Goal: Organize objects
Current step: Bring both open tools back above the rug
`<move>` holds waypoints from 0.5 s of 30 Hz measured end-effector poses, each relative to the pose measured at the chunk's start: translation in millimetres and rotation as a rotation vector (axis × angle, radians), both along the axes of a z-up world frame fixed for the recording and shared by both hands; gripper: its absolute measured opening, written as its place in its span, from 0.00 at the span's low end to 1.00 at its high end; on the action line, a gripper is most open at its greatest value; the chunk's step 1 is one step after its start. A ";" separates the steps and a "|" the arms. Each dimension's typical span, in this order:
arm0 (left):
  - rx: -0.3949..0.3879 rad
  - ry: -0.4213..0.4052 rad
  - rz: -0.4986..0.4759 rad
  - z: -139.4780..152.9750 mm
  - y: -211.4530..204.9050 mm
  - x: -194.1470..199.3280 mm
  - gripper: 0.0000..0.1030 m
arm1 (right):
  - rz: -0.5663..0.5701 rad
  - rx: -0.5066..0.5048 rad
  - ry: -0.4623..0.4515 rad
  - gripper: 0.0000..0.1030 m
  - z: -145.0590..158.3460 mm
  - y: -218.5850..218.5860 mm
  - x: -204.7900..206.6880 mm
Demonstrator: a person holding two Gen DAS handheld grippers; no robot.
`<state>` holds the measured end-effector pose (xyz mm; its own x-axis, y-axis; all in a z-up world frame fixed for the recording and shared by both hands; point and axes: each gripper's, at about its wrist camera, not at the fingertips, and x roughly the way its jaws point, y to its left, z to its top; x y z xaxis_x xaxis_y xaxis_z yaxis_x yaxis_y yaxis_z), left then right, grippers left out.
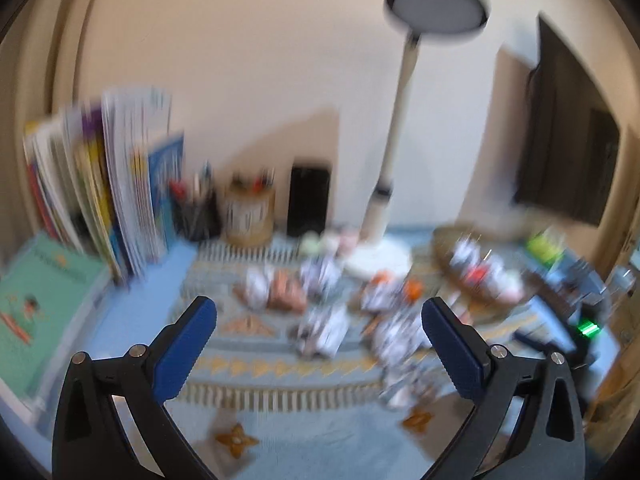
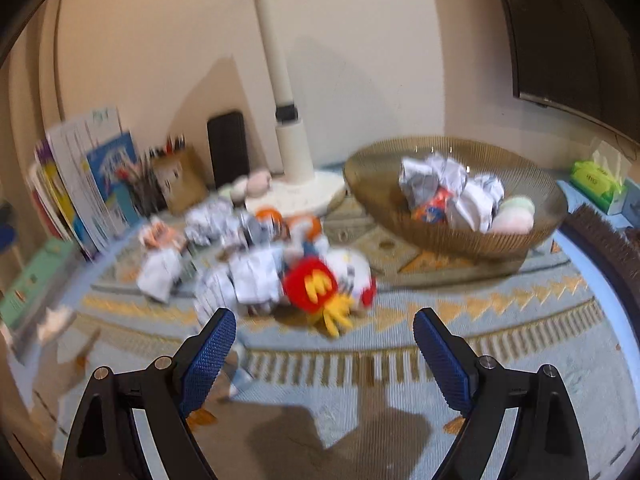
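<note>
Several crumpled paper wrappers [image 2: 256, 276] lie scattered on the patterned blue mat [image 2: 500, 312], among them a red fries carton [image 2: 310, 284] with a yellow M. A shallow golden wire basket [image 2: 452, 240] at the right holds crumpled wrappers [image 2: 436, 180] and a pale round item [image 2: 516, 216]. My right gripper [image 2: 324, 334] hovers open just in front of the fries carton, nothing between its fingers. In the blurred left wrist view my left gripper [image 1: 320, 322] is open above the same wrappers [image 1: 324, 330], with the basket [image 1: 476, 276] at the right.
A white lamp base [image 2: 296, 192] and pole stand behind the pile. Upright books [image 2: 88, 184], pen holders [image 2: 176, 176] and a dark block [image 2: 226, 148] line the back wall. A green tissue pack [image 2: 596, 184] sits far right, a teal book [image 1: 40, 304] far left.
</note>
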<state>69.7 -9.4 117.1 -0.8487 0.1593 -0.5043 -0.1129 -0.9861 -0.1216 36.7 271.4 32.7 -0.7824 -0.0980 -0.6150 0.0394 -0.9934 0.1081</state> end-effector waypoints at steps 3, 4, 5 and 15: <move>0.007 -0.080 0.022 -60.0 0.7 -22.8 0.99 | 0.023 0.061 -0.005 0.87 -1.9 -9.3 -2.0; 0.015 -0.103 0.029 -73.8 1.1 -28.9 0.99 | 0.028 0.072 -0.012 0.87 -3.9 -11.0 -3.0; 0.036 -0.116 0.030 -85.1 0.0 -31.8 0.99 | 0.034 0.080 -0.018 0.87 -5.4 -13.0 -3.5; 0.017 -0.111 0.046 -93.9 6.4 -28.0 0.99 | -0.001 0.083 -0.011 0.92 -3.9 -10.5 -3.8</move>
<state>41.7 -2.9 23.2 -0.7947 0.1306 -0.5928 -0.0521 -0.9877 -0.1476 32.9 260.9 28.8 -0.7753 -0.0456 -0.6299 0.0378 -0.9990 0.0257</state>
